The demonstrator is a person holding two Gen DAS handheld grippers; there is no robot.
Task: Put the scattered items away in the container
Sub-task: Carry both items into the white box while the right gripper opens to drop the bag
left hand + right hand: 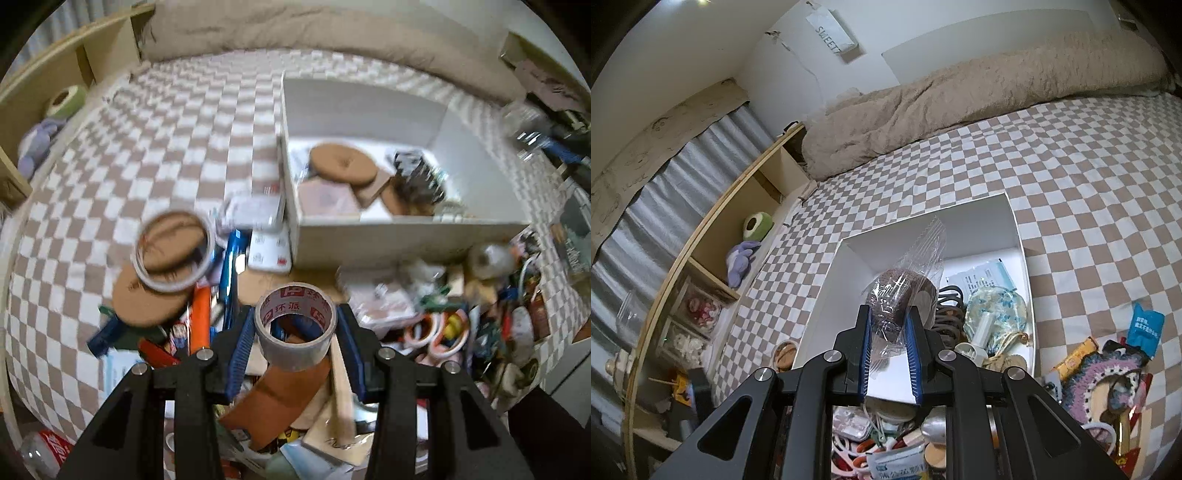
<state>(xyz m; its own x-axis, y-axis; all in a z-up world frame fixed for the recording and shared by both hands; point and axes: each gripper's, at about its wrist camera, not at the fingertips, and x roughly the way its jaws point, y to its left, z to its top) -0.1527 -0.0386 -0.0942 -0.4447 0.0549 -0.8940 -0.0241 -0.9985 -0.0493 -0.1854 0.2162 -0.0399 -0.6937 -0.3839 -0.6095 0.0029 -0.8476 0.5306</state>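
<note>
Left tongs (295, 341) round tape roll (295, 325), seemingly.

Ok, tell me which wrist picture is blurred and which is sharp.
Left wrist view: motion-smeared across the white cardboard box and loose clutter, though the grey tape roll in the left gripper stays crisp. Right wrist view: sharp throughout, with glare on the clear plastic bag. Both bend straight edges.

The tape roll (295, 325) looks like glossy grey plastic film on a printed paper core. Round discs (341, 162) in the white box (406, 236) look like matt, grainy cork; the box walls are smooth matt card. The crinkled bag (908, 280) is clear glossy plastic. The checked sheet (1089, 192) is soft woven cloth, the far blanket (960, 107) fuzzy. The left shelf (713, 229) is pale smooth wood.
</note>
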